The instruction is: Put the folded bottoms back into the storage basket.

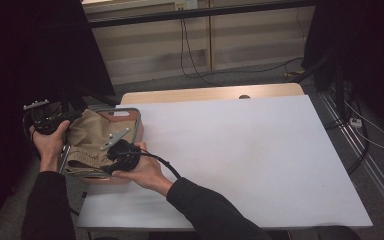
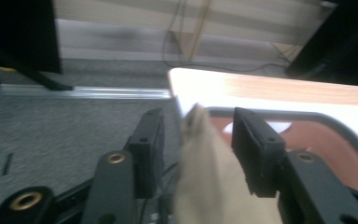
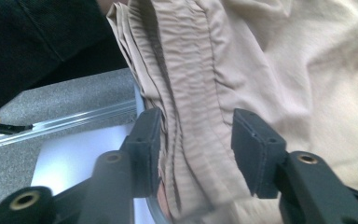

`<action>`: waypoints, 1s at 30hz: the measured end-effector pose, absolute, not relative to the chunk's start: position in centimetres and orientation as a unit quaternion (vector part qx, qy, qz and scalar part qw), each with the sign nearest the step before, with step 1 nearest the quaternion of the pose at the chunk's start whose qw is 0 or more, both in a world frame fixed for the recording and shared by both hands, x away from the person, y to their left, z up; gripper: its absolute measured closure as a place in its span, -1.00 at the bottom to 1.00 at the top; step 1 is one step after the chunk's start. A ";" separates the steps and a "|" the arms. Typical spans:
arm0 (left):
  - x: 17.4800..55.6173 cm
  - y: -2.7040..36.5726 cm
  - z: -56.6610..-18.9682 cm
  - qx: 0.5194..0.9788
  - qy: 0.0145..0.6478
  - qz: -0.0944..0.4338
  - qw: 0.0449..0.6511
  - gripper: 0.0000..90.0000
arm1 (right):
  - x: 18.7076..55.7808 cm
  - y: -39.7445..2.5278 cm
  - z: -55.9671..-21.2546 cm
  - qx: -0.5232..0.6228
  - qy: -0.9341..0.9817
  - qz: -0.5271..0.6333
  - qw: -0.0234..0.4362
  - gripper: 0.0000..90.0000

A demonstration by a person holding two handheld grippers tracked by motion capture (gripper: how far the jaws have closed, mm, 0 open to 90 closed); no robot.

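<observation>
Black sleeves (image 1: 207, 210); black gripper (image 2: 198, 144) jaws — brass-ringed screw holes.

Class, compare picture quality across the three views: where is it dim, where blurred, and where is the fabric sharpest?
High view: dim overall, with black corners; the white table sheet is brightest. Left gripper view: soft and blurred, the beige cloth between the left claw lacks texture, and the bright tabletop looks washed out. Right gripper view: sharpest, with the cloth's wrinkles crisp between the right claw.

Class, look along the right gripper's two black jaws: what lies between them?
A bunched fold of the beige cloth garment lies between the right gripper jaws, which stand open around it, in the right gripper view.
</observation>
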State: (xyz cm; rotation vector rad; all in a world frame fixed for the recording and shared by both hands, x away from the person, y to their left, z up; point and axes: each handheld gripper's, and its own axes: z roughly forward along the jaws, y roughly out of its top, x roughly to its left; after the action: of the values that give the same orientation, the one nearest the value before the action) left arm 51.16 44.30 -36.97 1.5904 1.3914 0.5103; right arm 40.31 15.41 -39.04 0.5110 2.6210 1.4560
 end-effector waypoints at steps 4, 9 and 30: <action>50.6 44.3 -37.5 0.670 0.549 0.204 0.456 0.97 | 40.2 13.8 -39.1 0.176 0.852 0.491 0.052 0.13; 51.0 43.1 -37.9 0.690 0.540 0.195 0.442 1.00 | 40.0 12.9 -38.9 0.180 0.845 0.499 0.063 0.12; 51.7 41.8 -38.1 0.696 0.541 0.176 0.437 0.98 | 39.7 9.3 -39.4 0.195 0.828 0.523 0.053 -0.08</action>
State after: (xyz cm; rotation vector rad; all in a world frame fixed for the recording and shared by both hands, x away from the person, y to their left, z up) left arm 51.65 41.83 -38.15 1.7314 1.3458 0.4375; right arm 39.72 9.31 -39.39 0.5920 2.5174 1.5885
